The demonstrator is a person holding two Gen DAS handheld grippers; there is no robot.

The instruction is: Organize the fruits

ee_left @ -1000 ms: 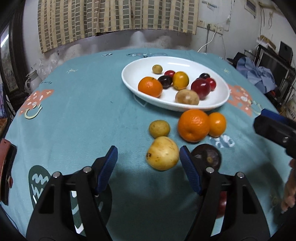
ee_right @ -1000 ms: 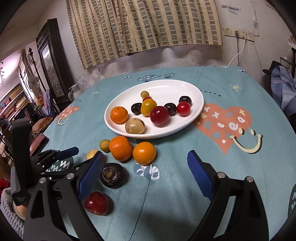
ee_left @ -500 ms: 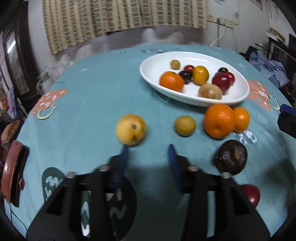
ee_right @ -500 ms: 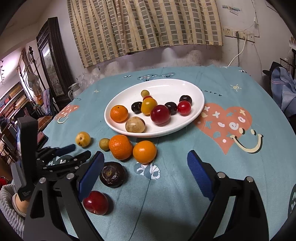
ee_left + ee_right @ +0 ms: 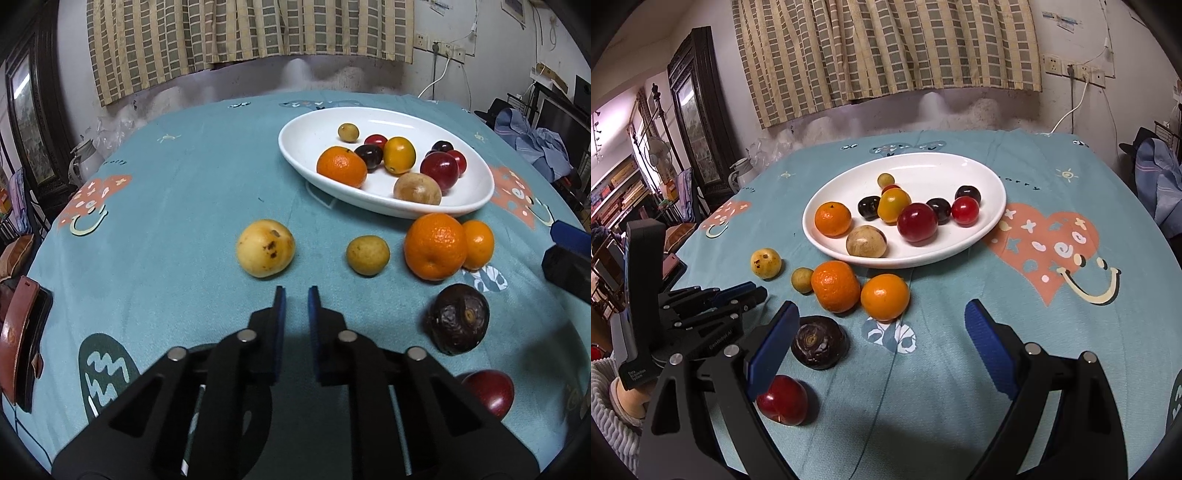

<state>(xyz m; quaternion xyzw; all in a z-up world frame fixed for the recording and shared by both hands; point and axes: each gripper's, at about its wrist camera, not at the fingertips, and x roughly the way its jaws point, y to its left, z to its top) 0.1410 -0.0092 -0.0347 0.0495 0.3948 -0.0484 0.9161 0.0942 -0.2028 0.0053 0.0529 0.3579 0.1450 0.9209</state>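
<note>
The left gripper (image 5: 294, 295) hung low over the near edge of the desk, its blue-padded jaws drawn almost together with only a narrow slit between them and nothing in it. From the right wrist view it (image 5: 746, 291) sat toward the desk's left edge, the person's left hand (image 5: 626, 397) wrapped under its handle, a knit cuff at the wrist. The right gripper (image 5: 882, 325) hovered above the near edge too, its jaws spread wide and empty.
</note>
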